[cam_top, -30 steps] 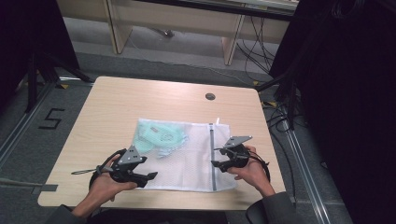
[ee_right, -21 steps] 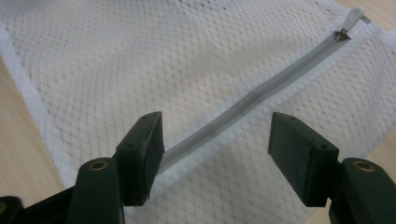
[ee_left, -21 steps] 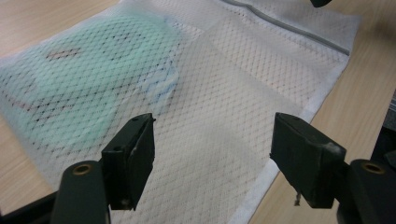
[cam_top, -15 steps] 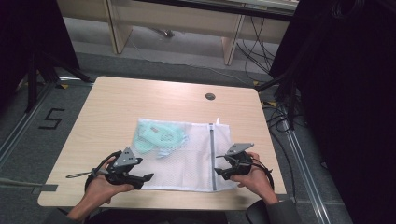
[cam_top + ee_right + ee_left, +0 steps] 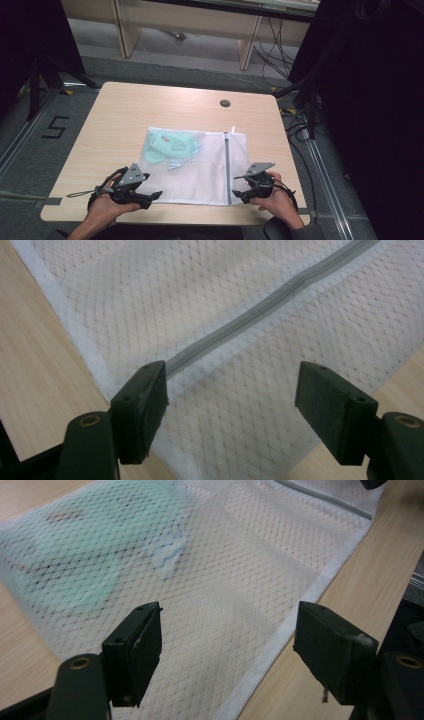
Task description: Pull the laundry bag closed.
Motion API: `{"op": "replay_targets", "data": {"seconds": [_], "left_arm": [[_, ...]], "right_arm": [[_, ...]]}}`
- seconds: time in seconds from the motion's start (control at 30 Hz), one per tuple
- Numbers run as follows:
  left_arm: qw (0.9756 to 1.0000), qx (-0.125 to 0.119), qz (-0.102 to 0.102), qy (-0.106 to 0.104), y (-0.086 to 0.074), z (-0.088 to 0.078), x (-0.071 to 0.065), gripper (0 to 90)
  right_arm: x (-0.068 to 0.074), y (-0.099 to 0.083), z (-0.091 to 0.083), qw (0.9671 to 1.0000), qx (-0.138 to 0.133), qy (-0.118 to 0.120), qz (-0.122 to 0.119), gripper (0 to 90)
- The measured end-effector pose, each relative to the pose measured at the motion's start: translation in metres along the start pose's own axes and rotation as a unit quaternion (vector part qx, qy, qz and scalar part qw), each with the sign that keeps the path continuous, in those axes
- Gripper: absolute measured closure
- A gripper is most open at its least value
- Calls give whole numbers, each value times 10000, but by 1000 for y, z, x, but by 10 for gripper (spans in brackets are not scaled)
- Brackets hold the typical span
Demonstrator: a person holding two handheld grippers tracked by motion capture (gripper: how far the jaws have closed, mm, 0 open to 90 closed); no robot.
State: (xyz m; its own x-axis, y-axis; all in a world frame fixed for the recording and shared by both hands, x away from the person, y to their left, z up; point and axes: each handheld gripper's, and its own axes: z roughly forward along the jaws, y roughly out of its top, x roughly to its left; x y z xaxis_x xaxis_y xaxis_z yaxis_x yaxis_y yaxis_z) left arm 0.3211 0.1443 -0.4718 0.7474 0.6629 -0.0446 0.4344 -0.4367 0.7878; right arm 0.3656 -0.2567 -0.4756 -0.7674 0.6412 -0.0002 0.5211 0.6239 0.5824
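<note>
A white mesh laundry bag [image 5: 200, 172] lies flat on the wooden table [image 5: 125, 110], with a pale green garment [image 5: 167, 147] inside its far left part. A grey zipper [image 5: 228, 165] runs along the bag's right side. My left gripper [image 5: 152, 195] rests at the bag's near left corner, open, and the mesh [image 5: 215, 580] and green garment [image 5: 75, 555] lie beneath its jaws. My right gripper [image 5: 240, 196] sits at the near right corner. Its jaws have just been opening and stand wide over the zipper [image 5: 260, 315], with no pad pressing on it.
A round cable hole [image 5: 225, 103] is set in the table's far right part. The table's near edge runs just below both hands. Cables [image 5: 300, 125] trail on the floor to the right, and a "5" [image 5: 55, 127] is marked on the floor at left.
My right gripper has drawn back along the zipper toward the near edge, and its jaws stand wider. The left gripper has hardly moved. The bag lies as before.
</note>
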Motion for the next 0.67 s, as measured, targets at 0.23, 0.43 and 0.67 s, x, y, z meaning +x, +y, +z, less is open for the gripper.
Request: {"op": "replay_targets", "data": {"seconds": [0.23, 0.43, 0.67], "left_arm": [[9999, -32, 29, 95, 1, -2, 5, 269], [10000, -54, -40, 73, 1, -1, 4, 269], [9999, -26, 36, 129, 1, 0, 10, 269]], "right_arm": [[-1, -1, -2, 9999, 9, -21, -136, 294], [0, -1, 0, 9998, -35, -48, -184, 293], [-3, -1, 1, 9997, -26, -57, -224, 290]]}}
